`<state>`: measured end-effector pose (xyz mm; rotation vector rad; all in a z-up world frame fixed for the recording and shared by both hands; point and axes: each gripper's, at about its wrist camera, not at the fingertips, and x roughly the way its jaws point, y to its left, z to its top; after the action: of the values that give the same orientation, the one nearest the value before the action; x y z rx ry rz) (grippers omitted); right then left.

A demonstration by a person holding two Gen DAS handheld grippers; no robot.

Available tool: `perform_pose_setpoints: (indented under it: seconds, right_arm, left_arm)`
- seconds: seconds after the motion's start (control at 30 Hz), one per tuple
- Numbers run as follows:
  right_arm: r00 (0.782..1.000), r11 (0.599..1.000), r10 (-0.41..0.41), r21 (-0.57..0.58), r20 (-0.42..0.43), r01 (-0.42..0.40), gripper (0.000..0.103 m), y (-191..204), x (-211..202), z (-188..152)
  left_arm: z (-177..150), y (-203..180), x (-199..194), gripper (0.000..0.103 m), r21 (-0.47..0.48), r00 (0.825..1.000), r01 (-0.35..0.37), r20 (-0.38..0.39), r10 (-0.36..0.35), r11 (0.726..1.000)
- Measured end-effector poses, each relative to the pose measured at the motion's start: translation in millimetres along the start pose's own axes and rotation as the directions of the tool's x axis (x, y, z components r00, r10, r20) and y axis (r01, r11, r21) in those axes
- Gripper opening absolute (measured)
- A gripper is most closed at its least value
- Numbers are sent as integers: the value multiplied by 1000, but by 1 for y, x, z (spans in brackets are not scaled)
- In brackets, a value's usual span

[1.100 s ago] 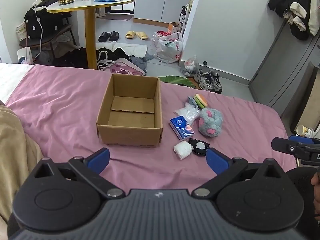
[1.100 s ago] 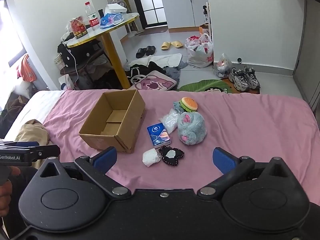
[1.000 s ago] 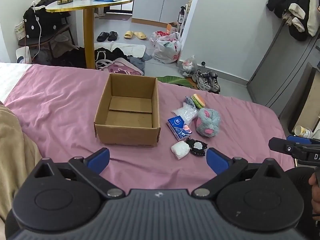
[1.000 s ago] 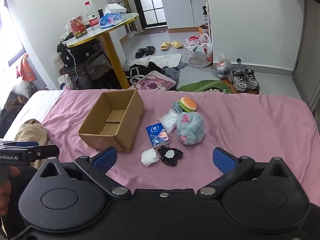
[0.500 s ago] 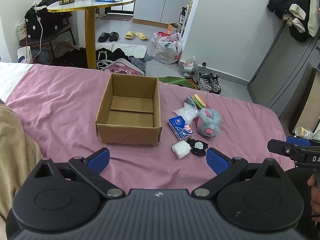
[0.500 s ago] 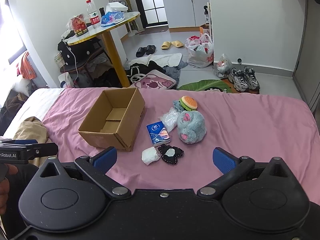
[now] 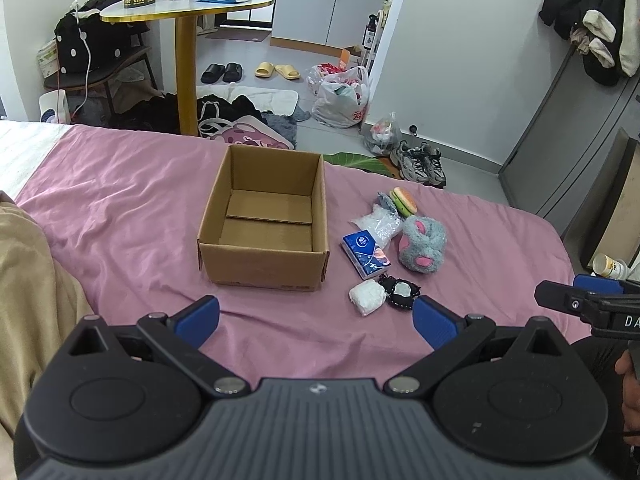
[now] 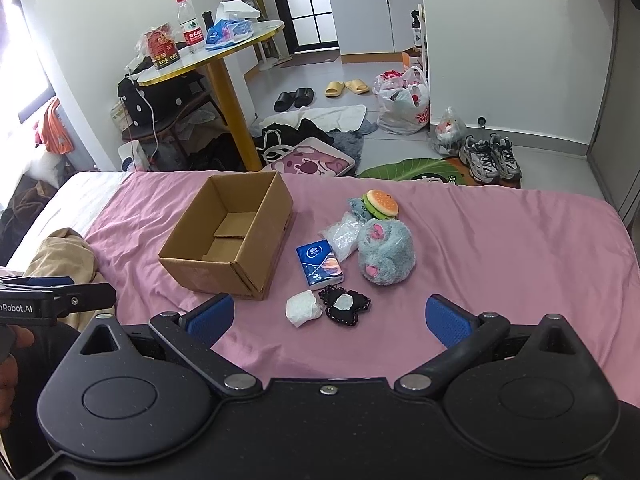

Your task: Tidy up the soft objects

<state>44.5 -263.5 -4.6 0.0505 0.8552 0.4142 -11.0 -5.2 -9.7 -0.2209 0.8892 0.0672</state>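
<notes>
Both grippers hang over the near edge of the pink sheet [image 7: 120,200], not touching anything. Left gripper [image 7: 316,320]: jaws spread wide, nothing btwn them. Right gripper [image 8: 327,318]: same, wide apart w/ nothing held. Cardboard box [image 7: 264,220] sits open-topped mid-bed. Just right of it, a cluster: blue tissue pack [image 7: 366,249], clear crinkly bag [image 7: 378,222], grey-pink plush [image 7: 423,244], burger toy [image 7: 404,200], white wad [image 7: 366,297] touching a black lacy piece [image 7: 400,291].
</notes>
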Motion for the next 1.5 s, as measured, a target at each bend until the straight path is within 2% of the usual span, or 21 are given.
perform_pose_setpoints:
  seconds: [1.03, 1.5]
  right_arm:
    - [1000, 1000, 12, -3, 2, -12, 103, 5, 0, 1]
    - [999, 999, 43, 24, -8, -42, 103, -3, 14, 1]
  left_arm:
    - [1, -3, -1, 102, 3, 1000, -2, -2, 2, 1000]
    - [5, -12, 15, 102, 2, 1000, -7, -11, 7, 1000]
